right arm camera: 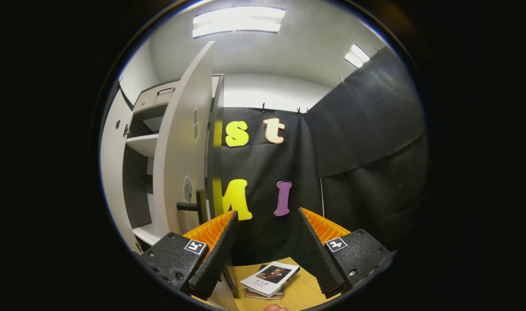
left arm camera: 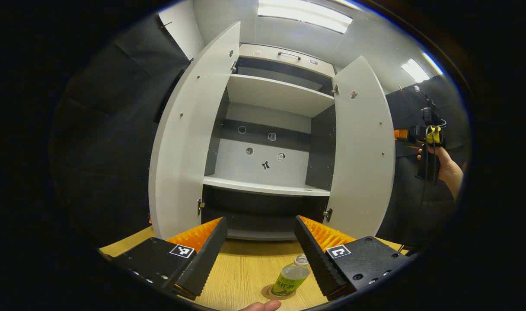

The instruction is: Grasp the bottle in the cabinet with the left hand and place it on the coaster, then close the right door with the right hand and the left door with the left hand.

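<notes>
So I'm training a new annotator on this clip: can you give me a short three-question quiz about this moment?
1. True or false: the clear plastic bottle with the green label stands on the round coaster.
2. How do the white cabinet doors stand? A both open, B both shut, C one open.
3. Fill in: the left gripper is ____.

Key: 1 true; 2 A, left door and right door are open; 3 open, holding nothing.

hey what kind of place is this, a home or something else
Probably a staged recording booth, not a home: black cloth for walls, a white cabinet with both doors open on a wooden table, and office-style ceiling lights.
</notes>
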{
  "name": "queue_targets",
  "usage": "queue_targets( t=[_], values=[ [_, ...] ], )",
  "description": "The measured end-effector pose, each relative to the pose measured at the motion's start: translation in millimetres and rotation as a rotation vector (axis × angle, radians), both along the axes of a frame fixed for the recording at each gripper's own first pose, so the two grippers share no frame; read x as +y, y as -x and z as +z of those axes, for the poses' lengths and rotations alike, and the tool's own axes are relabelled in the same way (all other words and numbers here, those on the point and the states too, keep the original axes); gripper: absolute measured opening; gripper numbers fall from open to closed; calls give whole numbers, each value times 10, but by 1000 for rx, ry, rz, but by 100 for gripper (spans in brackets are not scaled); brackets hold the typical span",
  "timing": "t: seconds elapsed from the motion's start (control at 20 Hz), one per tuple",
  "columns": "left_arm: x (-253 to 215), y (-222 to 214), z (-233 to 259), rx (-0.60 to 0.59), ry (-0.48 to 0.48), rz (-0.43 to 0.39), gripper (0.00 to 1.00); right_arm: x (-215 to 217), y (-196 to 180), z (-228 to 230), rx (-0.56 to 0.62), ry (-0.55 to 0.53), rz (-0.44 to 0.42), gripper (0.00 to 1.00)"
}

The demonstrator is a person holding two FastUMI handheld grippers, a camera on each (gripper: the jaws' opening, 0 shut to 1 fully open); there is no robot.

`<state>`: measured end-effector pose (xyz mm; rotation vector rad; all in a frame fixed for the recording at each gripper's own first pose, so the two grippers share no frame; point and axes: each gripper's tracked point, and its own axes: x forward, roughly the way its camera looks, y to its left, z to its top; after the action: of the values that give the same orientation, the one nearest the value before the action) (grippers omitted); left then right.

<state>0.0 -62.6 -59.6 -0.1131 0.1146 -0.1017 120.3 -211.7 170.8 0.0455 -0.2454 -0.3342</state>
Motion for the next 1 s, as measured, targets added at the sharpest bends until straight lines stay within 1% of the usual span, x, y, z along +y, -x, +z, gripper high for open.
queue_targets(
  t=[0.15,0.2,0.25,0.3,0.35,0.4,0.5,0.7,1.0],
  values=[
    [53,10,-12,4,1,14,95,113,-12,-6,1,34,19,82],
    [67,12,-22,7,1,19,95,117,2,11,12,62,9,81],
    [73,9,-31,12,2,19,99,121,29,23,26,92,-10,81],
    [76,4,-38,14,3,20,99,147,54,46,33,116,-27,81],
    [75,-1,-38,13,6,19,95,208,74,61,37,135,-37,81],
    [69,-10,-31,14,8,16,95,300,72,59,47,156,-30,81],
    [58,-4,-35,16,6,9,95,540,66,44,52,180,18,81],
    [99,-22,5,0,-25,5,95,1016,-44,-52,68,136,157,81],
    [266,22,80,-22,-71,41,95,1527,-289,-99,11,144,277,81]
  ],
)
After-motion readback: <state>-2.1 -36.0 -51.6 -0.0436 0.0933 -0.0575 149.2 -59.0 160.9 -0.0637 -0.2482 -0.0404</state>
